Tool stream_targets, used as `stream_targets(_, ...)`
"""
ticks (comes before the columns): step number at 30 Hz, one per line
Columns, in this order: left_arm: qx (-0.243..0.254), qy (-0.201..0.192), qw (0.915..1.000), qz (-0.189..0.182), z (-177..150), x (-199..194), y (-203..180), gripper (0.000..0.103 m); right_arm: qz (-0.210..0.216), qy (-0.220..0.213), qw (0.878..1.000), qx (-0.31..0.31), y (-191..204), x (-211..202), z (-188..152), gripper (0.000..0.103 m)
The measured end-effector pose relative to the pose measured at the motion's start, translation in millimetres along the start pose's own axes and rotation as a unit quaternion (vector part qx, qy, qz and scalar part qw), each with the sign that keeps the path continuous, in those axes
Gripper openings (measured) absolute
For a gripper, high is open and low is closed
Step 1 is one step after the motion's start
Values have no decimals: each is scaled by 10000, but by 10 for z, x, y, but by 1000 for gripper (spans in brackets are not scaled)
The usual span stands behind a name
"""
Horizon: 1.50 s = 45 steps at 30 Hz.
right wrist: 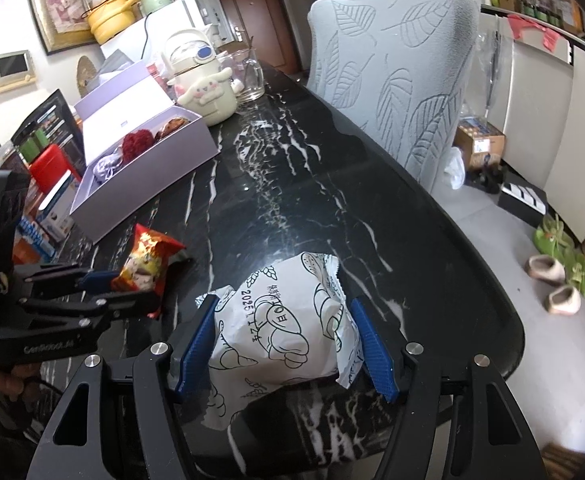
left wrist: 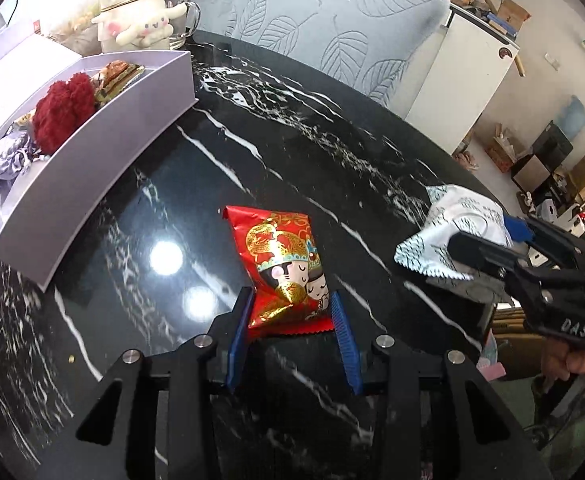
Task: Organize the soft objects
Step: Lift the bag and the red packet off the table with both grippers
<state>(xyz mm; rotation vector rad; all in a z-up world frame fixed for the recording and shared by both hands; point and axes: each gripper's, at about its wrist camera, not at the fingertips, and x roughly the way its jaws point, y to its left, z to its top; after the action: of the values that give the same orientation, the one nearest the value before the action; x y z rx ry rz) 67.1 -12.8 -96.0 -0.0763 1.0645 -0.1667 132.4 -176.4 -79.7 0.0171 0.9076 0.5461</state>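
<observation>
My left gripper (left wrist: 291,300) is shut on a red snack packet (left wrist: 282,256) with cartoon figures, held just above the black marble table (left wrist: 252,152). The packet also shows in the right wrist view (right wrist: 148,260). My right gripper (right wrist: 284,306) is shut on a white bread packet (right wrist: 288,328) printed with croissant drawings; it shows at the right in the left wrist view (left wrist: 456,232). An open lilac box (left wrist: 104,152) at the left holds a red fluffy item (left wrist: 64,112), a silver-purple soft item (left wrist: 8,156) and a wrapped pastry (left wrist: 116,74).
A cream cartoon bottle (right wrist: 204,80) and a glass mug (right wrist: 250,76) stand behind the box (right wrist: 148,160). A grey leaf-patterned chair (right wrist: 396,72) stands along the table's far side. Boxes and a red container (right wrist: 50,172) crowd the table's left end. Shoes (right wrist: 552,272) lie on the floor.
</observation>
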Motion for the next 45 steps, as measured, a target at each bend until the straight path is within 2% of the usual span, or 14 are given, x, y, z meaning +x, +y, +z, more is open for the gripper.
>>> stream_targets(5,155,-14,9999,75,7,20,-36,41,-44,-11,10000,-26,40,-5,-26,69)
stream_targets(8,375,-14,9987,353,35,70,-104,55,-79,106,9999,56,23,44,-31,77)
stream_targets(10,453,-12,9975,550,57,114,-126,71,-71,170,9998,93,13,73,-41,80)
stream_targets(18,410,-150,9980,449,140,178,-85,71,-128,56,9996,-228,115,106,-92,94)
stream_targets(28,196,-339,9976,565,142,186,-32,71,-514,-336,9967,-532,198,157,-181,95)
stream_targets(33,145,-415,9973,582,119,179,-9,71,-812,-311,9915,-968,303,212,-216,94)
stream_targets(35,137,-451,9972,587,97,169,-14,70,-808,-368,9914,-961,307,201,-225,88)
stream_targets(36,108,-515,9969,591,85,155,-9,62,-839,-384,9910,-965,308,199,-226,86)
stream_targets(37,85,-563,9965,608,72,139,-9,50,-831,-391,9912,-954,303,196,-225,77)
stream_targets(38,2,-621,9960,639,60,119,10,44,-852,-429,9909,-951,298,185,-222,70)
stream_targets(39,-68,-641,9958,655,58,110,30,36,-834,-438,9914,-904,279,172,-217,70)
stream_targets(41,-240,-674,9958,565,69,85,98,35,-788,-416,9920,-895,277,163,-209,66)
stream_targets(45,-251,-613,9966,494,85,77,106,34,-686,-438,9937,-773,248,141,-206,64)
